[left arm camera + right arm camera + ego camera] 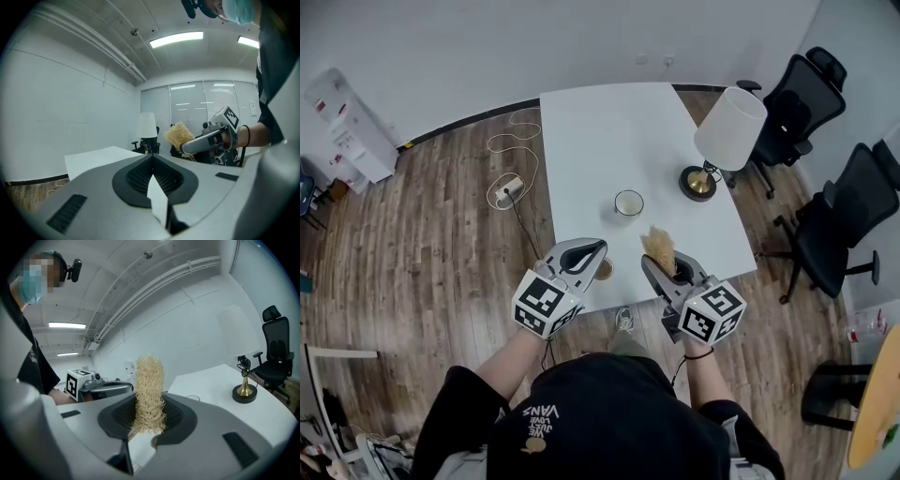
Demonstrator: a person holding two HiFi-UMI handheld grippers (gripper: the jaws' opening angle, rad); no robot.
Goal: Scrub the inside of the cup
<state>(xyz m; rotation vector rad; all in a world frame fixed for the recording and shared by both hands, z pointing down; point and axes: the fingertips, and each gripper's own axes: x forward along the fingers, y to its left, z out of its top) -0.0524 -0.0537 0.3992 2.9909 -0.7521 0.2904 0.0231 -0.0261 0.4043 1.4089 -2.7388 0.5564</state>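
Observation:
A white cup [628,203] stands upright near the middle of the white table [591,131], well ahead of both grippers. My right gripper [667,264] is above the table's front edge, shut on a straw-coloured fibre scrubber [659,246] that sticks up out of its jaws. In the right gripper view the scrubber [149,394] stands upright between the dark pads [180,417]. My left gripper [596,251] is beside it to the left, its jaws shut with nothing between them [152,165]. From the left gripper view the scrubber [178,134] and right gripper [212,136] show at the right.
A table lamp [727,131] with a white shade and brass base stands at the table's right side. A small brown round thing [606,270] lies at the front edge by the left gripper. Black office chairs [839,220] stand to the right; a cable and power strip [508,187] lie on the wooden floor at the left.

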